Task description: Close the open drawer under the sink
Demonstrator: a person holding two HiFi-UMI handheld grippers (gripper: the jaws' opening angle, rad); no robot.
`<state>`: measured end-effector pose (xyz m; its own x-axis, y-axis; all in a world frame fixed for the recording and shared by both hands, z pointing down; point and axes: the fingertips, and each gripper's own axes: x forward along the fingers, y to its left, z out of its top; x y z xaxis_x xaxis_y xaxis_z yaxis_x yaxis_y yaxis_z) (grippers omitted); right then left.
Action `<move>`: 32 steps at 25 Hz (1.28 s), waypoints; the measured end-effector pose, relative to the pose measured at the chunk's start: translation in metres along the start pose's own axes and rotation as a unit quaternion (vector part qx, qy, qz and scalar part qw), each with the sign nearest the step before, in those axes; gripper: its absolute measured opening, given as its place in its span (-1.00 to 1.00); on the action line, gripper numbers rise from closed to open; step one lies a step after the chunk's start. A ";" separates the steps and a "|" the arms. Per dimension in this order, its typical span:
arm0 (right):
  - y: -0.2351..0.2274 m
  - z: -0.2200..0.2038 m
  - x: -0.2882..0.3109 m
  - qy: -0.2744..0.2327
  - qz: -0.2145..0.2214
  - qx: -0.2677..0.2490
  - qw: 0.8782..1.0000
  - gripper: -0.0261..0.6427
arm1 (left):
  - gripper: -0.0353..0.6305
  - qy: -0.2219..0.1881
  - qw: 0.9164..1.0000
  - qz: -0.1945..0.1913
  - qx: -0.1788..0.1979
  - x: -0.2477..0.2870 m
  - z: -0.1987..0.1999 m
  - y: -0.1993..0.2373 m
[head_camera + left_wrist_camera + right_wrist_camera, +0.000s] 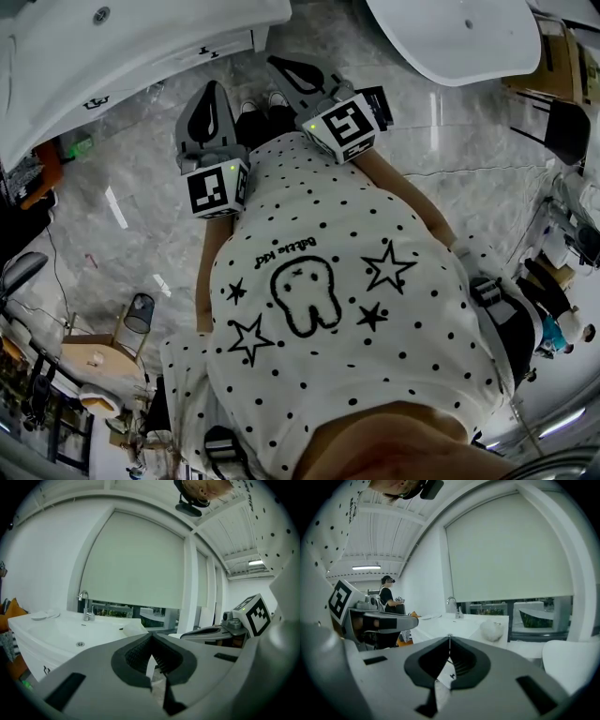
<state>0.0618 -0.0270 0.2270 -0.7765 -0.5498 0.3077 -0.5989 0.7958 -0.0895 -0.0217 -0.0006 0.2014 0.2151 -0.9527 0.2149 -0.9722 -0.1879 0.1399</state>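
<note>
Where the faucet (85, 605) stands, the basin (56, 631) holds a drain (80, 644)

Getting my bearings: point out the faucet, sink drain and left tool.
faucet (86, 605), left gripper view, its upright neck.
sink drain (80, 644), left gripper view, metal ring.
left tool (152, 635), left gripper view, where shut tips meet.

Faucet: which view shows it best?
Left gripper view: the faucet stands largest and unblocked at the back of the sink. Right gripper view shows the faucet smaller. Head view shows no faucet.
</note>
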 end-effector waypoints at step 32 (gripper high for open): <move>0.020 0.007 0.018 -0.005 0.065 -0.025 0.998 -0.88 | -0.88 0.014 1.000 -0.002 -0.015 0.004 -0.011 0.006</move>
<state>0.0343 -0.0224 0.2237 -0.8496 -0.4431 0.2862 -0.4820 0.8726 -0.0799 -0.0258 -0.0028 0.2138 0.2212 -0.9451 0.2406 -0.9684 -0.1837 0.1687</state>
